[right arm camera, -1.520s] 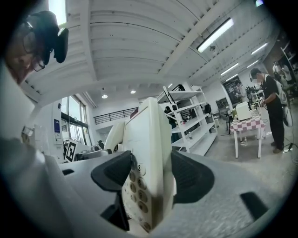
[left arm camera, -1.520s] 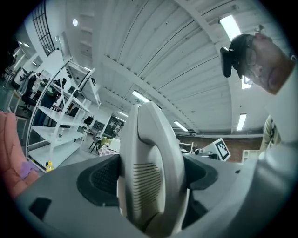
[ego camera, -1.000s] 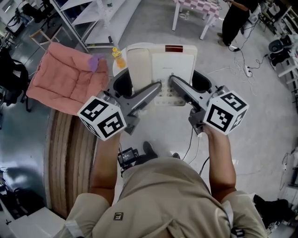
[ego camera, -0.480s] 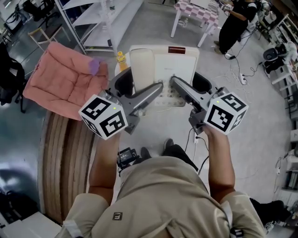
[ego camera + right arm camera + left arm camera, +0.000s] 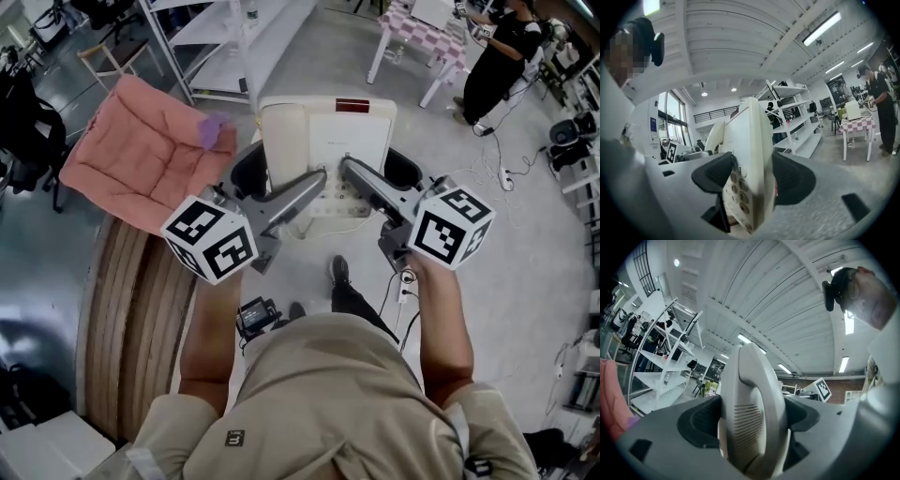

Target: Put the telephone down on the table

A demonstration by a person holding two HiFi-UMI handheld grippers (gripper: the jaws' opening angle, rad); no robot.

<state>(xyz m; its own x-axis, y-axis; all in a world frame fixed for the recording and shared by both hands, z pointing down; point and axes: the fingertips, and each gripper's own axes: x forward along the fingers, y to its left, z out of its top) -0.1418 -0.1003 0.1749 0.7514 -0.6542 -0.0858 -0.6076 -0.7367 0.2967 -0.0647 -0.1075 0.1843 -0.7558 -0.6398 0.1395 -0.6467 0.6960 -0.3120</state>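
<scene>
A white desk telephone (image 5: 328,131) hangs in the air over the floor, held flat between both grippers in the head view. My left gripper (image 5: 281,176) is shut on its left side, where the handset (image 5: 752,413) fills the space between the black pads. My right gripper (image 5: 375,169) is shut on the right side of the base, and the keypad (image 5: 737,185) shows between its pads. The phone's curly cord (image 5: 330,223) droops under its near edge. What lies directly beneath the phone is hidden.
A pink cushion (image 5: 141,155) lies at the left, beside a curved wooden slatted surface (image 5: 131,309). White shelving (image 5: 225,47) stands at the back. A checkered table (image 5: 422,37) and a person in black (image 5: 497,56) are at the far right. Cables (image 5: 487,159) trail over the grey floor.
The person has stepped along: a shoe has come forward below the phone, and the floor, cushion and shelving have shifted in view. A yellow bottle has slipped out of sight. Both grips are unchanged.
</scene>
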